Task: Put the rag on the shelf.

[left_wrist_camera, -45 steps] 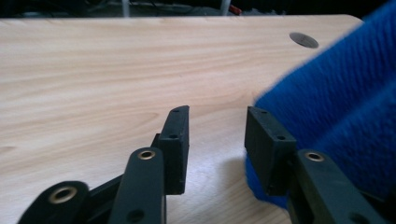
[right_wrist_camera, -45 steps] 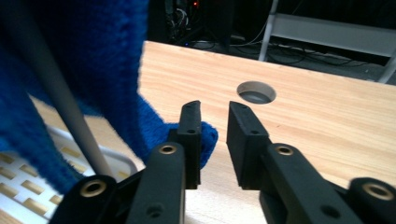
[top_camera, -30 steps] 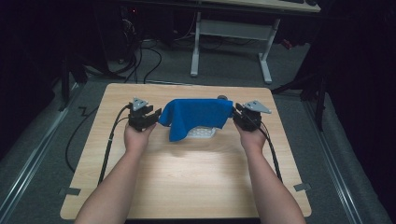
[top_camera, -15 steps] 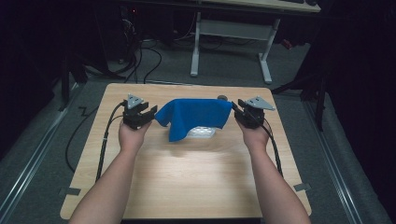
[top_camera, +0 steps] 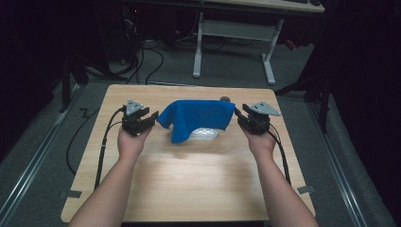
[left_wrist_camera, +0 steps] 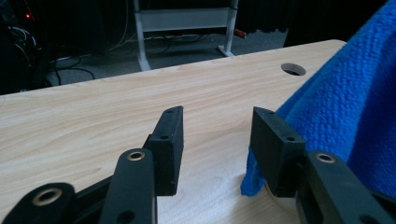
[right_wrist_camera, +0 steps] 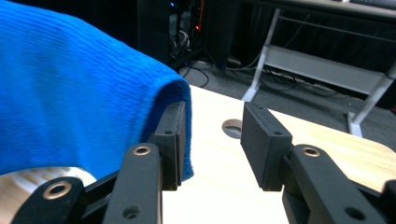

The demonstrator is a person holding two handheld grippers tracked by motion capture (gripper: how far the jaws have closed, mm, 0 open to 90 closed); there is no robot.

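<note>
We saw a blue cloth (top_camera: 196, 118) draped over a pale object (top_camera: 204, 134) at the table's (top_camera: 189, 179) far middle. The left gripper (top_camera: 152, 119) stood released just beside its left corner, the right gripper (top_camera: 239, 115) likewise released against its right edge.

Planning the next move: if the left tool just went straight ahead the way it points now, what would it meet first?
Probably nothing soon. The left tool is open, its jaws aimed along bare table. The blue cloth lies beside its outer jaw, perhaps brushing it, not between the jaws. Depth is hard to judge.
</note>
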